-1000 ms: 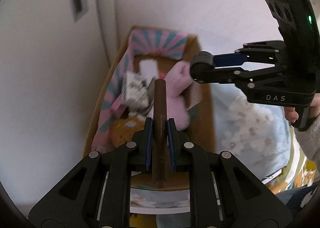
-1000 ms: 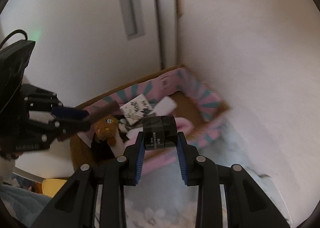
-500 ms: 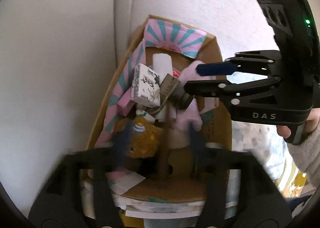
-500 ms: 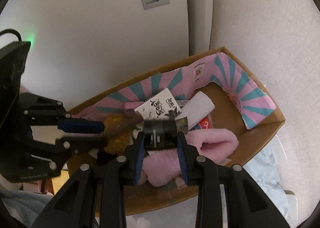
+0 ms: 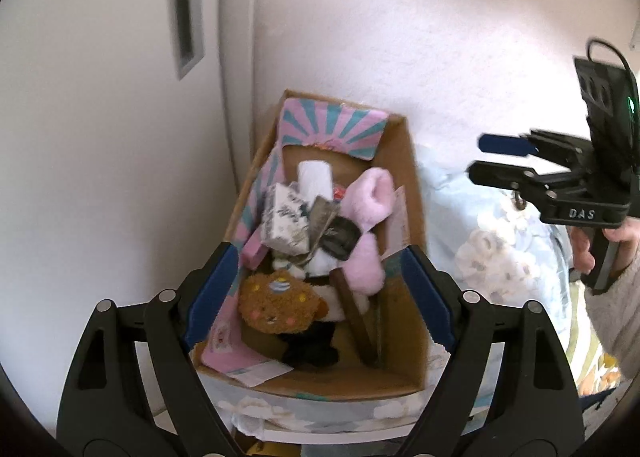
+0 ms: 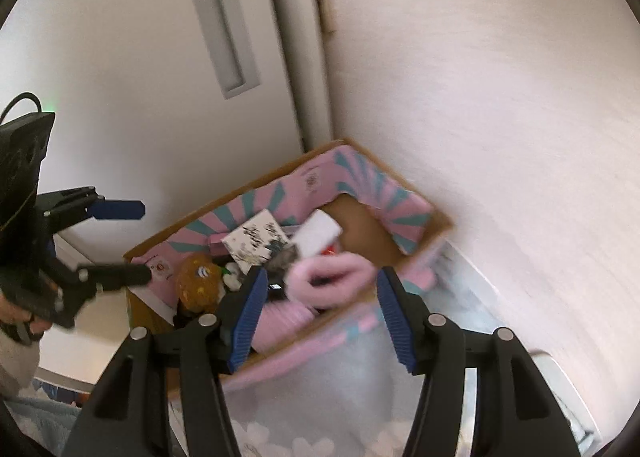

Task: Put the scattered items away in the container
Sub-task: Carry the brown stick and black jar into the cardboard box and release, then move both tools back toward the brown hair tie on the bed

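Observation:
A cardboard box (image 5: pixel 412 185) with a pink and teal striped lining stands in the wall corner; it also shows in the right wrist view (image 6: pixel 440 223). Inside lie a brown stick (image 5: pixel 356 317), a dark small object (image 5: pixel 340 241), a pink fluffy item (image 5: pixel 370 201), a brown plush (image 5: pixel 276 303), a black-and-white printed box (image 5: pixel 286 219) and a white roll (image 5: pixel 316 177). My left gripper (image 5: pixel 318 297) is open and empty above the box's near end. My right gripper (image 6: pixel 320 315) is open and empty over the box's front side; it also shows in the left wrist view (image 5: pixel 504 161).
White walls and a door panel with a recessed handle (image 6: pixel 222 21) close in behind the box. The box rests on light blue bedding with white flowers (image 5: pixel 492 253). A white shelf edge (image 6: pixel 72 253) lies at the left.
Both grippers have opened. The brown stick left my left gripper and the dark object left my right gripper; both now lie in the box. Both grippers have drawn back from it.

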### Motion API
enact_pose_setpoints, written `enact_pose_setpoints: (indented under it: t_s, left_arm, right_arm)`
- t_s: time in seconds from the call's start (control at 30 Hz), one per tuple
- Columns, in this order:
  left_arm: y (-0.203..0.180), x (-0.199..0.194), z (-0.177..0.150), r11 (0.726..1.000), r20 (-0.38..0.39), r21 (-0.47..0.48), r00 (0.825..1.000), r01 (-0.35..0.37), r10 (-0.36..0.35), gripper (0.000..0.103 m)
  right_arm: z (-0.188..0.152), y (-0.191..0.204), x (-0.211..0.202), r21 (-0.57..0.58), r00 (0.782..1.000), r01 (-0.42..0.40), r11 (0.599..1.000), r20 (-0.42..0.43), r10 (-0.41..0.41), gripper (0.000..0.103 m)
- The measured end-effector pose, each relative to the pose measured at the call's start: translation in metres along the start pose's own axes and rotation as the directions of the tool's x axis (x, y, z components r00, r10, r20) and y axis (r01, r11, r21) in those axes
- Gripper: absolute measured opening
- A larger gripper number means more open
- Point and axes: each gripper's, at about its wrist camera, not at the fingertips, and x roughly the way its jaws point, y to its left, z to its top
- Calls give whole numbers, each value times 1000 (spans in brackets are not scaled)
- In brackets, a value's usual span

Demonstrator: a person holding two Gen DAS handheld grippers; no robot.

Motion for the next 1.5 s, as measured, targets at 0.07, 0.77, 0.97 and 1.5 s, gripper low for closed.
enact_pose_setpoints:
  t_s: [0.07, 0.77, 0.97, 1.5]
  left_arm:
    - [-10, -1, 6, 1000, 7, 12, 1000, 18, -19, 83]
    - [-237, 78, 42, 877, -101, 372, 952, 306, -289, 89]
    - [-266, 109, 35, 865, -127, 367, 940, 342, -317, 89]
    - [-183, 86, -21, 945, -145, 201, 962, 257, -231, 89]
  right_arm:
    - [-11, -10, -18, 37, 999, 22, 999, 23, -23, 53]
    - [-166, -150, -155, 480, 891, 406, 778, -18, -453, 53]
    - [-195, -176, -136, 538, 877, 434, 722, -70, -475, 53]
    - [-241, -175, -124, 618, 909, 364, 697, -72, -411, 53]
